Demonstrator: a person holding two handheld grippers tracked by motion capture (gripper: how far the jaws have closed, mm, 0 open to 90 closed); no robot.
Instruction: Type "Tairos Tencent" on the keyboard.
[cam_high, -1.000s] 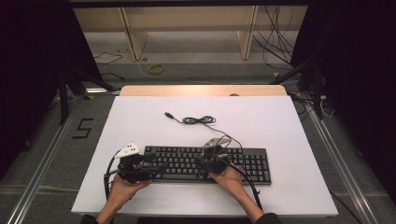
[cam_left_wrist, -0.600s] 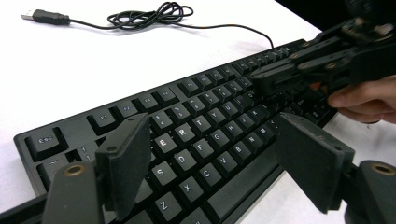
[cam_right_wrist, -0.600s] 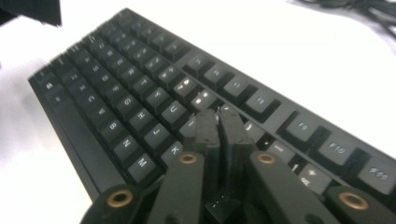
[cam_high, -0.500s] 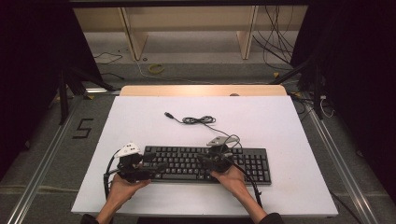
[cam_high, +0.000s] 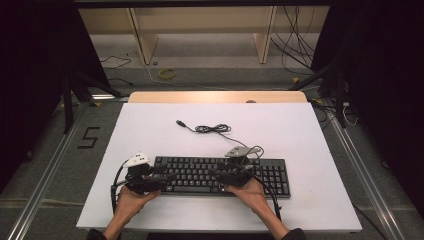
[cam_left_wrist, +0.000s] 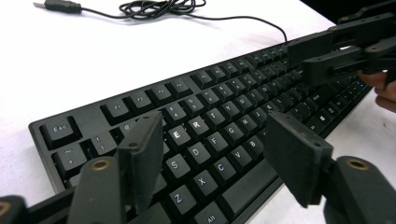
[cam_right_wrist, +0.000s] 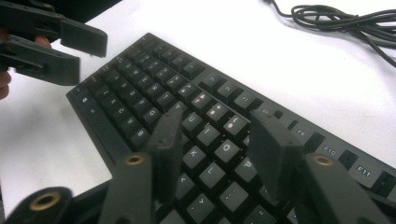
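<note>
A black keyboard (cam_high: 260, 176) lies on the white table (cam_high: 300, 135), with its thin black cable (cam_high: 212, 129) coiled behind it and ending in a USB plug (cam_high: 180, 122). My left gripper (cam_high: 167, 177) hovers over the keyboard's left end. Its jaws (cam_left_wrist: 217, 154) are open above the letter keys (cam_left_wrist: 196, 123) and have just been closing, with nothing between them. My right gripper (cam_high: 216, 174) hangs over the middle of the keyboard. Its jaws (cam_right_wrist: 219, 149) are open and have just been opening above the keys (cam_right_wrist: 219, 154), gripping nothing. The two grippers point toward each other.
Beyond the table's far wooden edge (cam_high: 215, 96) is a floor with loose cables (cam_high: 295, 45) and shelf legs. Metal rails (cam_high: 45, 170) run along both sides of the table. The cable coil (cam_right_wrist: 345, 18) lies just behind the keyboard's top row.
My right gripper has shifted slightly to the right over the keys. The left hand, the keyboard and the cable stay where they were.
</note>
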